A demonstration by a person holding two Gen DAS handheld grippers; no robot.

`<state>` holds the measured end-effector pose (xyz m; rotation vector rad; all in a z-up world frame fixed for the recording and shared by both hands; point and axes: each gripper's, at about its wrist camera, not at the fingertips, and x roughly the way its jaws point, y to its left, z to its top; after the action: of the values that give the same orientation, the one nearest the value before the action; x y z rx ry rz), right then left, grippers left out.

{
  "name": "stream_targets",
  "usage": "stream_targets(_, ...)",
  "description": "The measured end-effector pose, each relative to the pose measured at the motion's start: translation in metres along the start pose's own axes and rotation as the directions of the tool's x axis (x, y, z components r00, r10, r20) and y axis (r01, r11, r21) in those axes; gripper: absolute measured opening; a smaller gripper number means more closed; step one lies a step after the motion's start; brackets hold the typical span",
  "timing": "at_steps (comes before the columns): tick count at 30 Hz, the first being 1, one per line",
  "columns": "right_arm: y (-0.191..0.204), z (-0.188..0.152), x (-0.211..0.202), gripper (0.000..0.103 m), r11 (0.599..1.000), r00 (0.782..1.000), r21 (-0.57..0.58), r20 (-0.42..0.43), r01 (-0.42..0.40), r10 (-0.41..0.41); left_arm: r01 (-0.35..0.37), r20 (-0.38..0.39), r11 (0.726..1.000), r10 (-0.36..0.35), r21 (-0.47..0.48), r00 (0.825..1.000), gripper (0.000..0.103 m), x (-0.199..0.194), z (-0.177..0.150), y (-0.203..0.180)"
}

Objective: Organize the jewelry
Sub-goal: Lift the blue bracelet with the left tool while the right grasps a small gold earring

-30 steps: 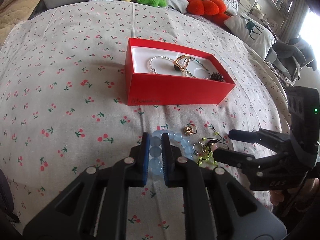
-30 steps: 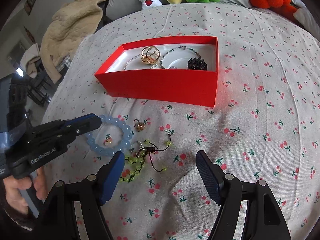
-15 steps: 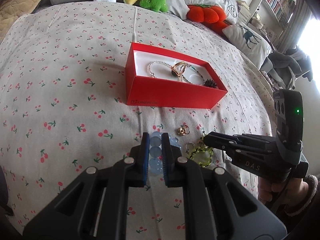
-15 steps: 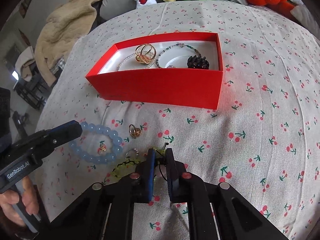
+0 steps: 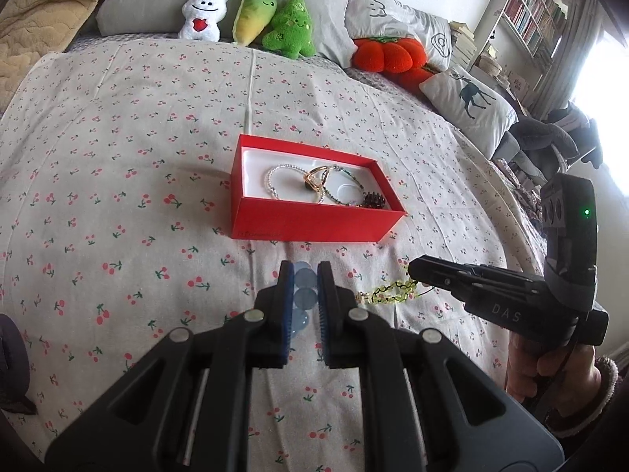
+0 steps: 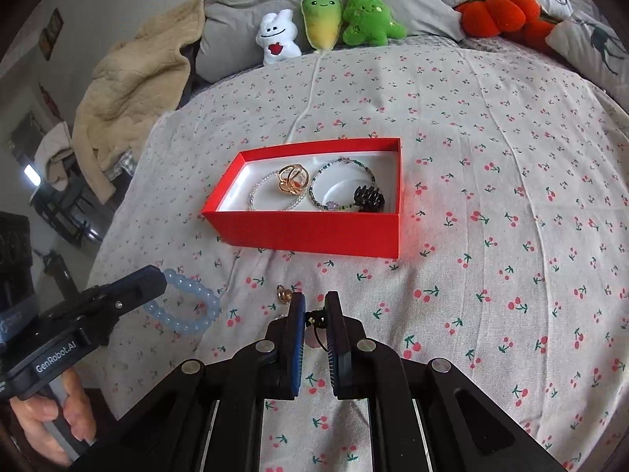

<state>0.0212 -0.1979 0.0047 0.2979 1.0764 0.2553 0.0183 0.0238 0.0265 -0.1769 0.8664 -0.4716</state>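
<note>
Both bracelets lifted, box ahead

Nearest, the left tongs [image 5: 306,301] pinch the pale blue bead bracelet [image 6: 184,306]; the right tongs [image 6: 314,324] pinch the green beaded cord bracelet [image 5: 389,289], which trails loose. That dangling cord could snag or slip on the way. A small gold ring [image 6: 284,294] lies on the bed. Beyond, the red box [image 6: 314,232] holds more jewelry.

Right gripper [image 6: 315,316] jaws tight on black cord [image 6: 317,319]
</note>
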Motion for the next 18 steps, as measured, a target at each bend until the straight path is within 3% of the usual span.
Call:
stream_targets(8,-0.014,0.005,-0.019,0.01,0.999,1.0,0.024,0.018,-0.02,0.02,-0.003,0.031,0.998,0.001,0.059,1.0,0.013,-0.009,0.011,-0.025)
stream_targets(18,-0.012,0.059,-0.031,0.01,0.999,0.996,0.042,0.083,-0.032,0.028,-0.056,0.022,0.989,0.053,0.138,0.998,0.013,0.006,0.039,-0.048)
